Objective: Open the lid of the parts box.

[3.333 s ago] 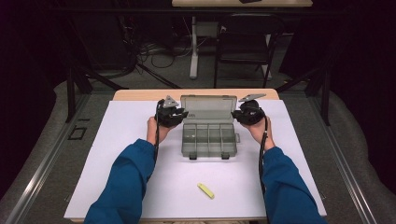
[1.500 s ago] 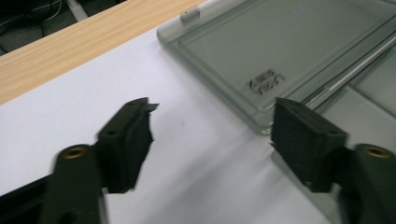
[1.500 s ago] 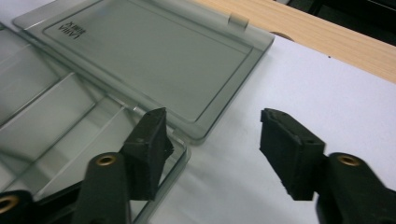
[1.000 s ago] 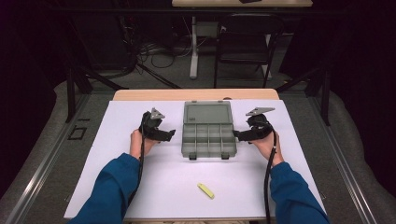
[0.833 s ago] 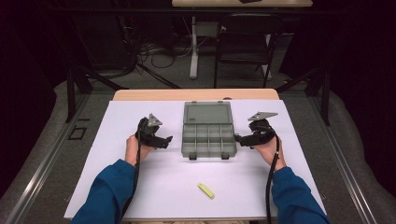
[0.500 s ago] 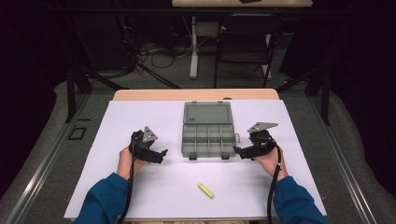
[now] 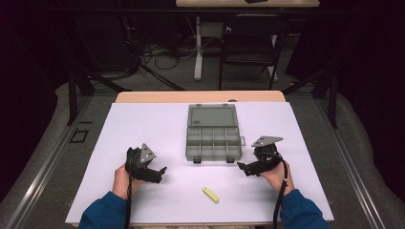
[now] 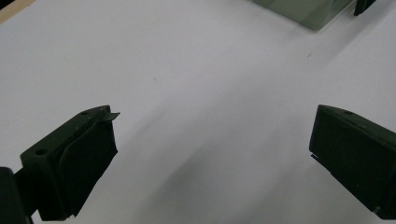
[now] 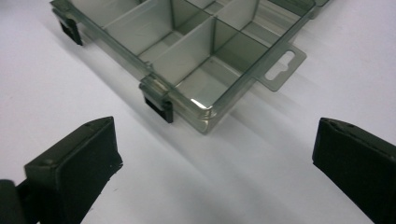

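Observation:
A grey see-through compartment box (image 7: 213, 139) lies open in the middle of the white table top, its lid flat behind it. A small yellow piece (image 7: 210, 194) lies near the front edge. My left gripper (image 7: 161, 173) sits front-left of the box, well apart from it. Its jaws have just been opening and stand wide, with bare table between them (image 8: 212, 154). My right gripper (image 7: 242, 168) points at the box's front right corner (image 9: 201, 109) from a short distance. Its jaws have also just been opening and stand wide (image 9: 215, 158), holding nothing.
A white sheet (image 7: 143, 129) covers the table, with a wooden strip (image 7: 153, 97) at the far edge. Beyond the table stand a dark chair (image 7: 253, 38) and a desk leg (image 7: 197, 47) among floor cables. A person's blue sleeves come in at the bottom.
Both hands have drawn back from the box's sides toward the front edge, the left one also moving outward. Both pairs of jaws have spread wider. The box has stayed in place.

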The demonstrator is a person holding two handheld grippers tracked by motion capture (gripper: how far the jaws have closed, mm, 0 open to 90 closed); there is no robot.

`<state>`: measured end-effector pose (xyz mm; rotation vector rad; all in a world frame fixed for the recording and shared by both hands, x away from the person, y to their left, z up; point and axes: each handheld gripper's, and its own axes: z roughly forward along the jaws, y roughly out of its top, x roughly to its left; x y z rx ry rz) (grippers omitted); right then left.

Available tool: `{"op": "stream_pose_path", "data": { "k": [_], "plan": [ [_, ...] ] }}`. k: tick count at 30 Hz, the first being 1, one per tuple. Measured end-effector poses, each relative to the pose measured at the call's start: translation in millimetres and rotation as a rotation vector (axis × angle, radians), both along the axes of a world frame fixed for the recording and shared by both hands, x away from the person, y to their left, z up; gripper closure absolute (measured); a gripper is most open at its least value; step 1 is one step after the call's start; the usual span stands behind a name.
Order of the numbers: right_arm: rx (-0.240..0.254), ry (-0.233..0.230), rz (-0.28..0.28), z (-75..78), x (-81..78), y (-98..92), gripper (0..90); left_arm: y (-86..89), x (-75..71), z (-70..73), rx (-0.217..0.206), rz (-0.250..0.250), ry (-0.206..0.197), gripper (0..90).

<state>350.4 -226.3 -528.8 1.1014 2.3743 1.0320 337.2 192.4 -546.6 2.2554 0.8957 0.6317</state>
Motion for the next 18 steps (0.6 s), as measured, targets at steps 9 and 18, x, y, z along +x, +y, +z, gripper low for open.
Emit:
{"op": "stream_pose_path", "data": {
  "k": [9, 18],
  "plan": [
    [-0.004, -0.021, 0.037, -1.7, -12.5, 5.9, 0.0, 3.1, -17.7, -1.2, -0.014, 0.003, 0.003, 0.0],
    [-0.005, -0.031, 0.047, 0.4, -19.5, 10.2, 0.0, 5.8, -21.6, -0.5, -0.032, 0.005, -0.004, 0.0]
  ]
}}
